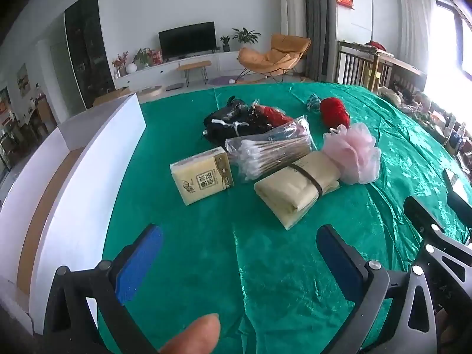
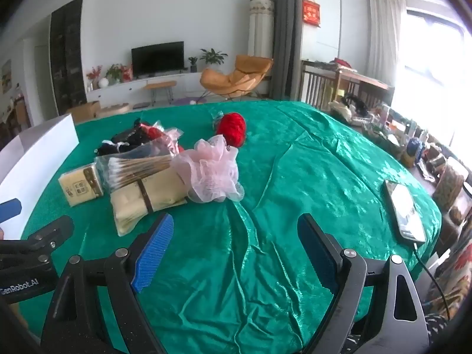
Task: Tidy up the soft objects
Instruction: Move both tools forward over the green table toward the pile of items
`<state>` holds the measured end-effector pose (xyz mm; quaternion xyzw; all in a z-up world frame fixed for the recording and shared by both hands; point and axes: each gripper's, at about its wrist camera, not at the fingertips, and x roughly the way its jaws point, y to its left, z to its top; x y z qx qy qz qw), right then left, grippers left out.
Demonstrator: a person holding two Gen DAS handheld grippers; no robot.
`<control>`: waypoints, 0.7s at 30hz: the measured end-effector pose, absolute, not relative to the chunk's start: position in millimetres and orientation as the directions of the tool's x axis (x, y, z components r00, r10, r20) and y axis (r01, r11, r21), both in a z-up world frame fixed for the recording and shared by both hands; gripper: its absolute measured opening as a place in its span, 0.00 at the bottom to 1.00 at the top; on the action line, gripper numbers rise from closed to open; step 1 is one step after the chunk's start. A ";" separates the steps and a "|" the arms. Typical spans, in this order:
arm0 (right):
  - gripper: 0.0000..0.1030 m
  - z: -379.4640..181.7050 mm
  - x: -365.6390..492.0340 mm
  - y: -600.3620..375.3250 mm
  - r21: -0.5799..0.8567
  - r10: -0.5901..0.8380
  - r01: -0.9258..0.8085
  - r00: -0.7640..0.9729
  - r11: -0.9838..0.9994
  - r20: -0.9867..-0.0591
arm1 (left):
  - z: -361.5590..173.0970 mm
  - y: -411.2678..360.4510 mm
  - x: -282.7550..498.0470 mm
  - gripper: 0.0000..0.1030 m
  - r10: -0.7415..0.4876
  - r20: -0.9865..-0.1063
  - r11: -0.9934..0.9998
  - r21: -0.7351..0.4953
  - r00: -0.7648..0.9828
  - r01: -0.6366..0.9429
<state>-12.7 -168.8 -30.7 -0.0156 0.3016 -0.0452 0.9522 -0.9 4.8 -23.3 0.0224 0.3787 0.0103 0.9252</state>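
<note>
Both the left tongs (image 1: 239, 253) and right tongs (image 2: 233, 247) are hanging spread, holding nothing; the pink bath puff (image 1: 352, 153) is lying on the table (image 1: 183, 236) at one o'clock, probably light and squashy; gripping its bunched middle seems best.

White box (image 1: 73, 159) cut off at left edge, dark clothing (image 1: 227, 124) partly hidden behind cotton swabs (image 1: 265, 150)
</note>
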 end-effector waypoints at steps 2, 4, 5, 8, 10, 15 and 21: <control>0.86 -30.9 -12.0 -168.8 -0.052 -0.091 0.074 0.812 0.996 -0.576 | -25.0 5.0 -0.3 1.00 0.040 -0.702 0.999 0.053 0.711 -0.004; 0.86 -32.0 -12.1 -168.8 -0.051 -0.082 0.064 0.816 0.997 -0.573 | -25.7 3.2 -0.8 1.00 0.045 -0.703 0.998 0.063 0.710 -0.001; 0.86 -31.9 -11.8 -168.8 -0.049 -0.080 0.064 0.815 0.997 -0.573 | -25.3 2.4 -1.6 1.00 0.048 -0.703 0.998 0.067 0.710 -0.001; 0.86 -32.3 -12.0 -169.3 -0.047 -0.079 0.064 0.816 0.997 -0.573 | -26.9 2.2 -1.6 1.00 0.046 -0.707 0.998 0.066 0.705 0.002; 0.86 -32.9 -12.1 -169.5 -0.046 -0.078 0.063 0.815 0.997 -0.574 | -27.4 2.5 -1.2 1.00 0.046 -0.712 0.998 0.065 0.701 0.001; 0.86 -33.0 -11.9 -169.5 -0.047 -0.078 0.063 0.817 0.997 -0.571 | -29.5 3.6 -0.2 1.00 0.050 -0.717 0.998 0.068 0.695 -0.002; 0.86 -32.8 -12.1 -169.6 -0.045 -0.078 0.064 0.816 0.997 -0.573 | -34.2 4.1 0.3 1.00 0.055 -0.726 0.997 0.074 0.685 -0.003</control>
